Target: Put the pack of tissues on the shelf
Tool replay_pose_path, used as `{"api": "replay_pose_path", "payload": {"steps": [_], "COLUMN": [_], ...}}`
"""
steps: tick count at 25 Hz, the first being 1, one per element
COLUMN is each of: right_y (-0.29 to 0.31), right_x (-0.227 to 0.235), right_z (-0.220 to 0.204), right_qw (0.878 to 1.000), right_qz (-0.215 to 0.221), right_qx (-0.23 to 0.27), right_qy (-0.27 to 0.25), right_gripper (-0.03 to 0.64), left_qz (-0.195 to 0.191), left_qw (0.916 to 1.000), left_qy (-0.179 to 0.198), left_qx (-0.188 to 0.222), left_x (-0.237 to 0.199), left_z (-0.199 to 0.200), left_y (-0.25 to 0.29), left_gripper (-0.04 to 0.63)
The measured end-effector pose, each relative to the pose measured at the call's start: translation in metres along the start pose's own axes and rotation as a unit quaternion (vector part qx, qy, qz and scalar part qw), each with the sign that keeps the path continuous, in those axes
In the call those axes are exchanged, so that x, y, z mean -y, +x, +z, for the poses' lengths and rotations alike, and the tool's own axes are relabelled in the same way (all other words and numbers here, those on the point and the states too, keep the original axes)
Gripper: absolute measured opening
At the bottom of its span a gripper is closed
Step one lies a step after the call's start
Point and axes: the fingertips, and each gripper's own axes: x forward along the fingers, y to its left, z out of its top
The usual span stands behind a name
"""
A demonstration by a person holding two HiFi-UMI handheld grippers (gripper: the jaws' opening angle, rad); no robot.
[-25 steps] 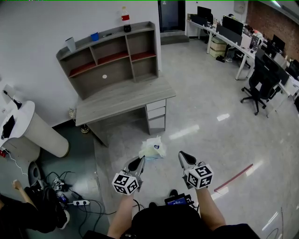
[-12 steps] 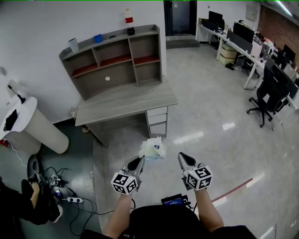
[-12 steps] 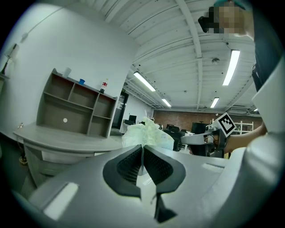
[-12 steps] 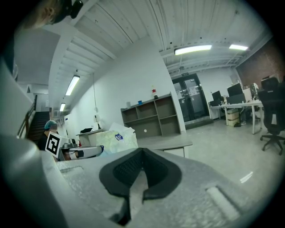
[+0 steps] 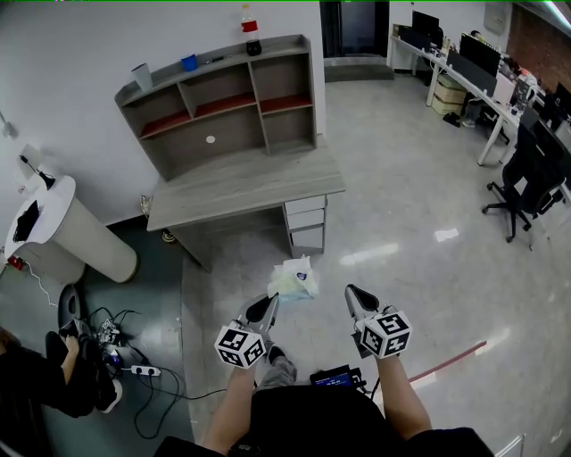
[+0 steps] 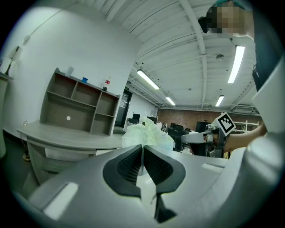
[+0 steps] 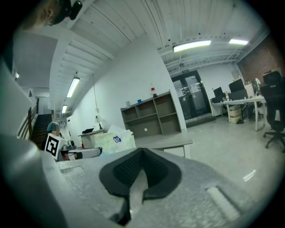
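Note:
The pack of tissues (image 5: pixel 293 278), pale green and white with a blue mark, hangs in the air above the floor with my left gripper (image 5: pixel 270 302) shut on its edge. In the left gripper view the crumpled wrapper of the pack (image 6: pixel 144 135) rises just past the closed jaws of that gripper (image 6: pixel 142 153). My right gripper (image 5: pixel 354 293) is beside it, shut and empty, its pads (image 7: pixel 133 168) meeting. The grey shelf (image 5: pixel 223 107) stands on a grey desk (image 5: pixel 245 189) ahead, well beyond both grippers; it also shows as the shelf (image 6: pixel 80 107) and shelf (image 7: pixel 153 116).
A bottle (image 5: pixel 249 22), a blue cup (image 5: pixel 189 62) and a white cup (image 5: pixel 143 76) sit on the shelf top. A white cylinder (image 5: pixel 76 241) stands left of the desk. Cables and a power strip (image 5: pixel 134 368) lie on the floor. An office chair (image 5: pixel 526 178) and work desks are at right.
Both grippers and the held pack have moved forward toward the desk, which now sits a little nearer in the head view. The grip is unchanged.

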Motion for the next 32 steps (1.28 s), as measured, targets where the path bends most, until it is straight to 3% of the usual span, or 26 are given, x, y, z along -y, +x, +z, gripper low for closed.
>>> {"api": "replay_pose_path", "payload": {"steps": [15,32], "right_y": [0.034,0.15], "right_x": [0.029,0.043], "right_z": [0.004,0.036], "right_qw": [0.999,0.998], "right_qz": [-0.034,-0.058], "right_qx": [-0.016,-0.014], "right_qy": [-0.004,-0.003], "right_gripper": [0.0,0.0], "left_qz": [-0.012,-0.043], "left_qw": [0.9996,0.9989], "left_qy": [-0.024,-0.017], "left_qx": [-0.004,-0.011], "left_x": [-0.041,-0.146], "left_z": [-0.007,0.03], "left_y": [0.044,0.113], "left_gripper": [0.011,0.011]}}
